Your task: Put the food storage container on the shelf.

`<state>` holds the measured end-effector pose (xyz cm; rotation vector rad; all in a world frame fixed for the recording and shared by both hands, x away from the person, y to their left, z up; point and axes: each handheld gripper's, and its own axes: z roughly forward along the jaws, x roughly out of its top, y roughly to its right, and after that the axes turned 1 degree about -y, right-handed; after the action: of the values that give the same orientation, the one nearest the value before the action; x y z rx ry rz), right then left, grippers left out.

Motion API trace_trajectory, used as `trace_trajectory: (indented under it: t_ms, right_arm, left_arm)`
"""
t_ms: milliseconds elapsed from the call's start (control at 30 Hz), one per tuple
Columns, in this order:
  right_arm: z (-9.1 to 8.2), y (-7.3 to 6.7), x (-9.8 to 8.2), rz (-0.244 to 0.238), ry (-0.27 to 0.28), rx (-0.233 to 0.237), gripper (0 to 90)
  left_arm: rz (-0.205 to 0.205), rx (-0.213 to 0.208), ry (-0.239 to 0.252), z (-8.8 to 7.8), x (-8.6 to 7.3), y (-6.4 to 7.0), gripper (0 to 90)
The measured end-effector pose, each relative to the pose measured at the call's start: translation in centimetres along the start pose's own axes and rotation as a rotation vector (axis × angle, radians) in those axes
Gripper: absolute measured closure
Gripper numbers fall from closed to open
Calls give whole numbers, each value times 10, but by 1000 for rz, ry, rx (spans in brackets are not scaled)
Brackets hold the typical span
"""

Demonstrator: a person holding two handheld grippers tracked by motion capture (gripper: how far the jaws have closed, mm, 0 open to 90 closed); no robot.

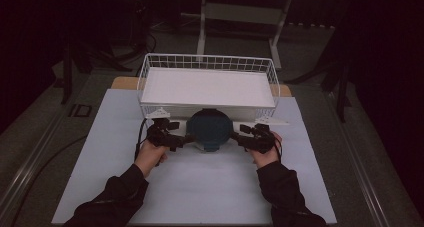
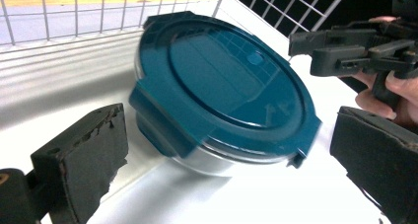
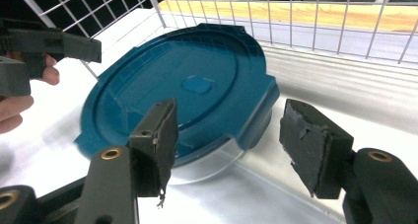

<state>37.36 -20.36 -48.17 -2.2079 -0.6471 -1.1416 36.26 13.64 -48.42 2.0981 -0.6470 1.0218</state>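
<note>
While both grippers' jaws gape empty beside it, the teal-lidded container [image 1: 209, 128] tilts against the wire basket [image 1: 207, 62] rim — open table [image 1: 200, 192] nearer.

One lidded container [image 1: 209, 129], one wire basket [image 1: 207, 62], two grippers, one white mat [image 1: 200, 187]

Beyond the white table [image 1: 200, 187] the room lies dark; a pale metal frame [image 1: 240, 17] stands on grey floor [image 1: 310, 62] behind it.
</note>
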Motion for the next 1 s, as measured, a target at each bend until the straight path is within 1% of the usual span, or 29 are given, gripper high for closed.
trace_trajectory:
  t_ms: [33,100,167,233,267,300,333,367,400,467,500,567,633,667,733,767,800,833,867,900,1000]
  right_arm:
    - [0,0,0,0,0,0,389]
    - [-8,-6,-2,-16,-2,-5,404]
    - [-13,-10,-3,-24,1,8,436]
    - [-14,-13,-4,-33,1,7,442]
    - [-16,-16,-5,-43,3,1,460]
    - [-17,-21,-7,-53,-13,10,479]
    - [-18,-24,-8,-59,-16,3,504]
    - [-18,-27,-9,-64,-25,8,522]
    - [-18,-29,-9,-71,-33,9,534]
    - [-17,-35,-12,-86,-54,12,576]
    - [-17,-37,-12,-84,-59,20,602]
    - [-16,-40,-14,-77,-68,31,649]
    - [-15,-42,-17,-65,-71,41,715]
    - [-14,-43,-18,-62,-78,51,733]
    - [-12,-48,-20,-75,-87,47,770]
    - [-10,-50,-20,-83,-96,55,782]
    - [-9,-53,-22,-102,-102,56,808]
    - [-8,-54,-22,-108,-107,57,843]
    - [-6,-56,-23,-100,-116,69,893]
    - [-4,-56,-23,-99,-122,80,898]
    - [2,-60,-25,-108,-143,84,900]
  left_arm:
    - [0,0,0,0,0,0,9]
    - [17,-14,3,-8,-2,5,9]
    - [19,-21,2,-13,-4,8,9]
    - [16,-24,8,-15,-6,10,9]
    - [21,-31,13,-19,-8,14,9]
    - [22,-36,14,-22,-10,16,9]
    - [19,-45,17,-24,-11,18,9]
    - [22,-49,16,-26,-12,20,9]
    - [38,-49,9,-29,-14,24,9]
    - [46,-55,9,-32,-17,28,9]
    - [48,-56,4,-34,-18,30,9]
    - [56,-63,10,-39,-21,34,9]
    - [64,-61,16,-43,-23,37,9]
    - [69,-61,16,-45,-24,38,9]
    - [77,-60,11,-49,-28,42,9]
    - [82,-61,8,-51,-30,44,9]
    - [86,-62,6,-52,-31,45,9]
    - [94,-58,5,-53,-33,46,9]
    - [99,-55,4,-54,-35,47,9]
    - [101,-54,1,-54,-37,48,9]
    - [110,-51,4,-56,-44,51,9]
